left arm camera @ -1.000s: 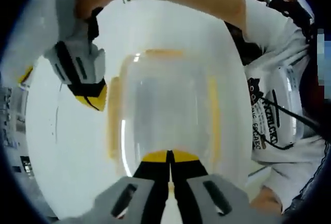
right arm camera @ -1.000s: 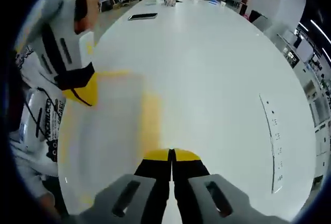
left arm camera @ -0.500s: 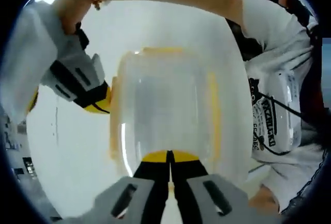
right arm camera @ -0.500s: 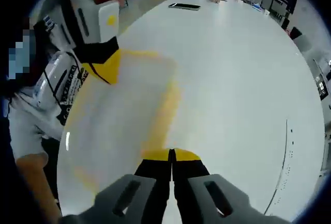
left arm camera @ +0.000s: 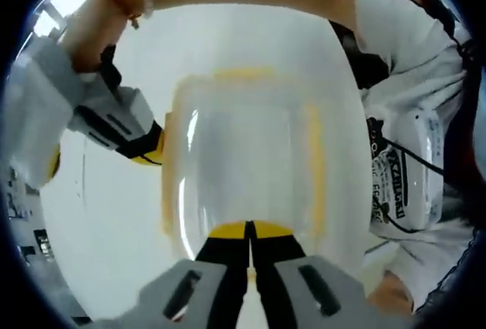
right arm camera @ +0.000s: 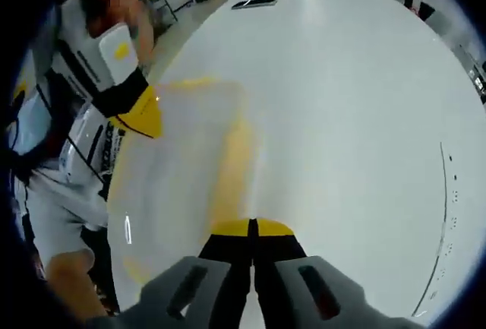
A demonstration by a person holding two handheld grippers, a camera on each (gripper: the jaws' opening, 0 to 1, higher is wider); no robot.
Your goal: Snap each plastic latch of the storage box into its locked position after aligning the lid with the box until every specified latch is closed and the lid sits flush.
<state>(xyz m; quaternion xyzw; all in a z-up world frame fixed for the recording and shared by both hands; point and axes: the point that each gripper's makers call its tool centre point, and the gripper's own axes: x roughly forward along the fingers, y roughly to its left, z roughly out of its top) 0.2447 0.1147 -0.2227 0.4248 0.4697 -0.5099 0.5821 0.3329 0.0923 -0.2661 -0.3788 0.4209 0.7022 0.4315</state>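
Box: a clear plastic storage box with yellow latches [left arm camera: 239,154] sits on the big white table [right arm camera: 357,101], right in front of the person.
Lid: looks like it's on, but honestly too blurry to say if it sits flush all round.
Left gripper [left arm camera: 249,232]: yellow-tipped jaws pinched together with nothing between them, tips right at the near yellow latch edge of the box.
Right gripper [right arm camera: 250,230]: same deal, jaws closed and empty, tips at the long yellow side latch [right arm camera: 231,169]. In the left gripper view it comes in from the left, nose against the box's left side [left arm camera: 148,147].
Step in hand: my guess is pressing the side latches down with the closed tips.
How to do it well: keep one tool steadying the box so it doesn't slide on that slick table, push square on the middle of the latch rather than a corner, and check each yellow edge lies flat.
Background: a phone [right arm camera: 254,2] and a bottle far down the table.
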